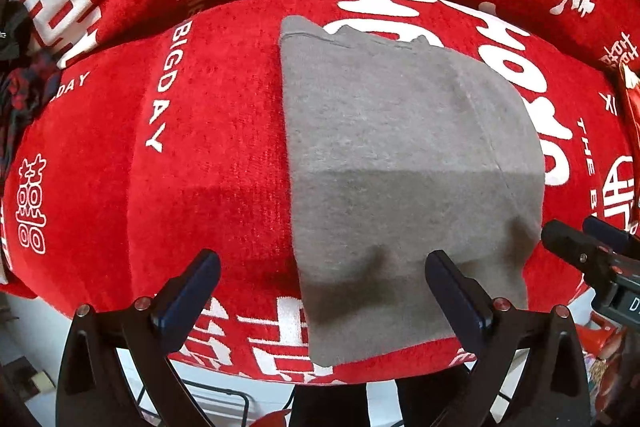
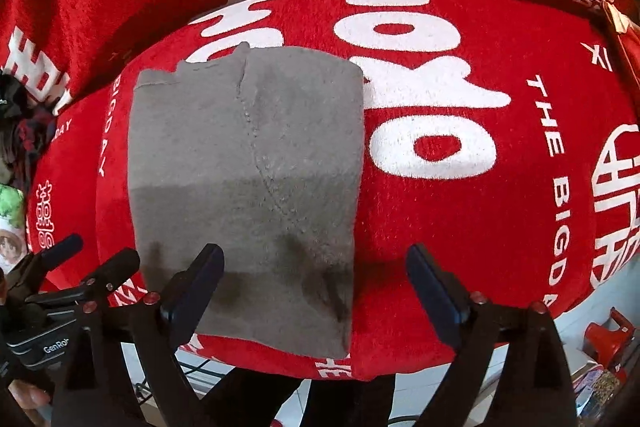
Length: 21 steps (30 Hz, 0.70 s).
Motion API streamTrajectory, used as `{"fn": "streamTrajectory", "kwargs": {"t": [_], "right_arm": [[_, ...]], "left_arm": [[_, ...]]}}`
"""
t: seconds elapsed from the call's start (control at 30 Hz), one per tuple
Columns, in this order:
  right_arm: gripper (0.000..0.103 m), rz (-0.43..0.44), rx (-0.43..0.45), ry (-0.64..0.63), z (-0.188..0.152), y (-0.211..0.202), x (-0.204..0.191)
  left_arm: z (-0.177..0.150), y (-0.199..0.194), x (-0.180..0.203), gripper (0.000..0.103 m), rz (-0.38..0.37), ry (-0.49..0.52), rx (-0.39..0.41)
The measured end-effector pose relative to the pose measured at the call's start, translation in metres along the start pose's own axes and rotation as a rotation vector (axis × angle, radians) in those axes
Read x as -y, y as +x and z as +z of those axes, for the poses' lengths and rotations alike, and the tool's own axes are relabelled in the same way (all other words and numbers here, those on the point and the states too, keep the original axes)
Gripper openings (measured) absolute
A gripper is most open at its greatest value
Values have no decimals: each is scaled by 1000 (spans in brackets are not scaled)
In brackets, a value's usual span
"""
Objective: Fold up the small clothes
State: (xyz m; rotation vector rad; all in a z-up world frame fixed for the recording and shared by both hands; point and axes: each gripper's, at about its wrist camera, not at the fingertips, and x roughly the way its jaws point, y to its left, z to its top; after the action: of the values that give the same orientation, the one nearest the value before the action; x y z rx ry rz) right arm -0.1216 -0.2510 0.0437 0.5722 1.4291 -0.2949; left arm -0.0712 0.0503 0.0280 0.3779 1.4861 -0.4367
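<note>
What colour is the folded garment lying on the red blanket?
Plain grey garment, seen best in the right wrist view.

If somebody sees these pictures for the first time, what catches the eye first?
The bright red cover with big white characters fills both views. On it lies a folded grey garment, flat, toward the near edge. The left gripper and right gripper hang above that edge, both open and holding nothing.

Grey garment on red cloth
</note>
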Motion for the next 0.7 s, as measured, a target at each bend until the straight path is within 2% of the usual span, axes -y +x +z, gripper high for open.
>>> {"fn": "streamTrajectory", "kwargs": {"t": [0.7], "right_arm": [[94,-13,-28,2,-1,6,-6]], "left_arm": [[-1,3,-6,102,7,-16,-24]]}}
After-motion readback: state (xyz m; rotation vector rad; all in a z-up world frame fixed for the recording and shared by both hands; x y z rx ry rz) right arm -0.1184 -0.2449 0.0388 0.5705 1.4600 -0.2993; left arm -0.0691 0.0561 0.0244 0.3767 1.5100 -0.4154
